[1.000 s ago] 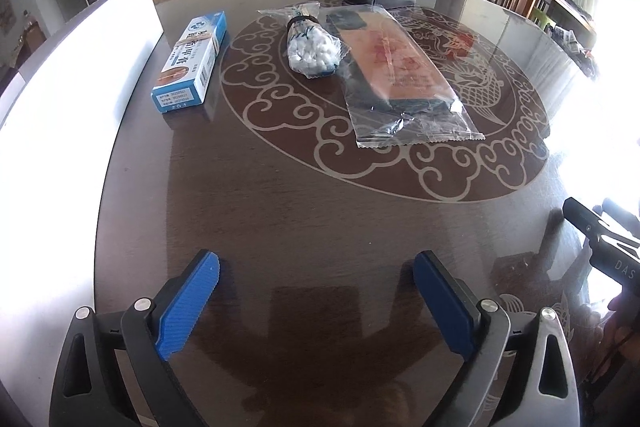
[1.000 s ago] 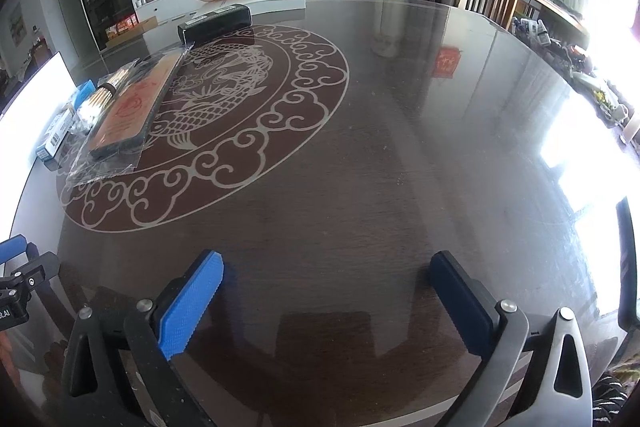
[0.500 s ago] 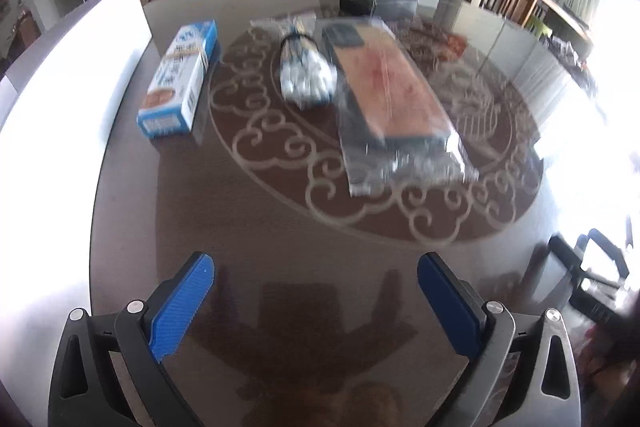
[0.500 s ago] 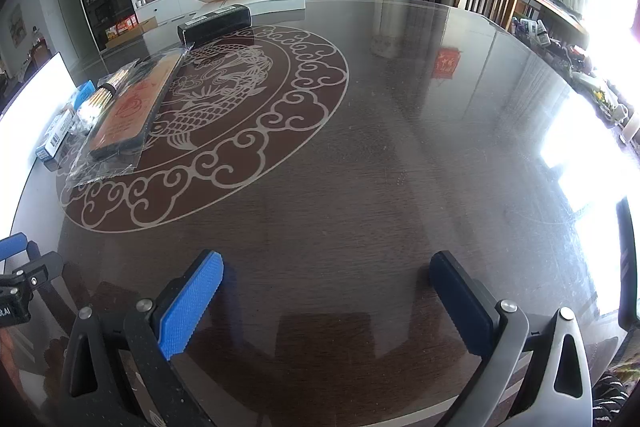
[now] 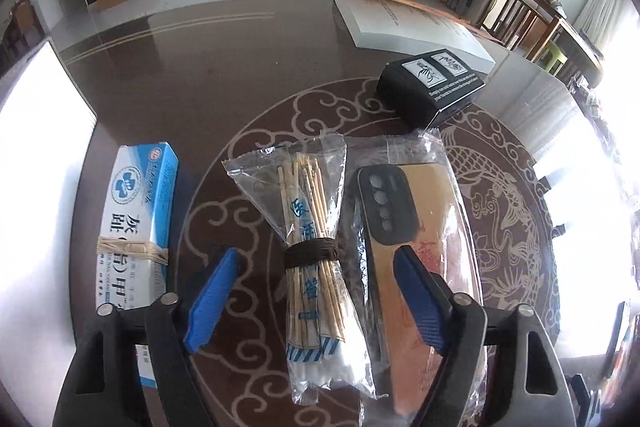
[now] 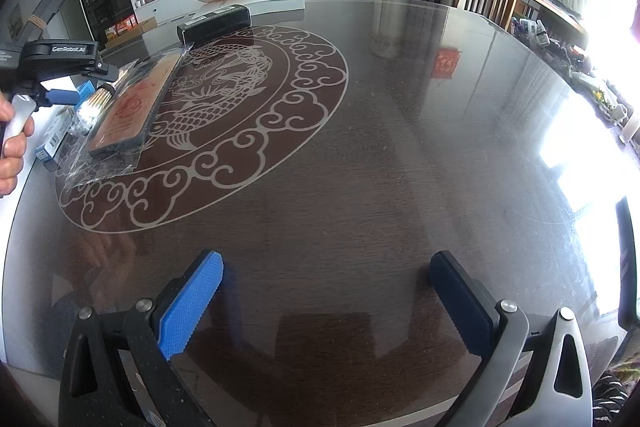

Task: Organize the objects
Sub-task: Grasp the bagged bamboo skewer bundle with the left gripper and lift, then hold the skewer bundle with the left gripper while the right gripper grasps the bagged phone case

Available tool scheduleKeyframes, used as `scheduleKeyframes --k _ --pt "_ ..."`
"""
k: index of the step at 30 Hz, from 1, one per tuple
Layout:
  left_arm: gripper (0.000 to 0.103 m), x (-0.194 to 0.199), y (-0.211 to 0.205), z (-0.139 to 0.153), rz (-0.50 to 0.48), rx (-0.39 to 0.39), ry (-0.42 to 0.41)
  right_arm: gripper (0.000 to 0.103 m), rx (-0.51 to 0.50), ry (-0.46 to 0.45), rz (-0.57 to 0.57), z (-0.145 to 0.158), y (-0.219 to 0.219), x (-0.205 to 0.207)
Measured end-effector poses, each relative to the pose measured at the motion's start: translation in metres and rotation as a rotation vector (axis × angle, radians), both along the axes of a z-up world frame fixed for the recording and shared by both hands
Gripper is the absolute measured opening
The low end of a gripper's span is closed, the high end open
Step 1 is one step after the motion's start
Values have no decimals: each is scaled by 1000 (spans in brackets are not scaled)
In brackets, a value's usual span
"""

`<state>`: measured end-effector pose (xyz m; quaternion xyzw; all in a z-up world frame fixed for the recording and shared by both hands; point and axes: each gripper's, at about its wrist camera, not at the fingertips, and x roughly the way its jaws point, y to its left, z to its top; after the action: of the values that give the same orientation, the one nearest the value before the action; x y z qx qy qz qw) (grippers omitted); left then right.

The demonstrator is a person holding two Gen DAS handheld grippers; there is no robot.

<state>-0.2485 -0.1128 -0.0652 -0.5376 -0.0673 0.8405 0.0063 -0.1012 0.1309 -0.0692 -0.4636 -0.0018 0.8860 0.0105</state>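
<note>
In the left wrist view my left gripper is open and hovers over a clear bag of cotton swabs tied with a brown band, which lies between its blue pads. A blue and white box with a rubber band lies to the left. A bagged phone case lies to the right. A black box sits farther back. My right gripper is open and empty above bare table; in its view the left gripper hangs over the swabs at far left.
A large white flat box lies at the table's far edge. The dark round table has a pale dragon inlay. Wooden chairs stand beyond the far right rim.
My left gripper has moved forward across the table and now hovers over the swab bag, still open. The right gripper has not moved.
</note>
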Motion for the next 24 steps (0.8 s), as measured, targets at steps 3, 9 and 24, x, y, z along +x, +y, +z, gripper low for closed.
scheduleKeyframes --k 3,9,24 --pt "57 6 -1 -2 14 16 34 103 0 0 0 0 0 0" --pt "29 40 9 0 10 -30 53 103 1 0 0 0 0 0" --pt "53 207 6 -2 -51 -48 100 103 1 -1 -1 0 0 0"
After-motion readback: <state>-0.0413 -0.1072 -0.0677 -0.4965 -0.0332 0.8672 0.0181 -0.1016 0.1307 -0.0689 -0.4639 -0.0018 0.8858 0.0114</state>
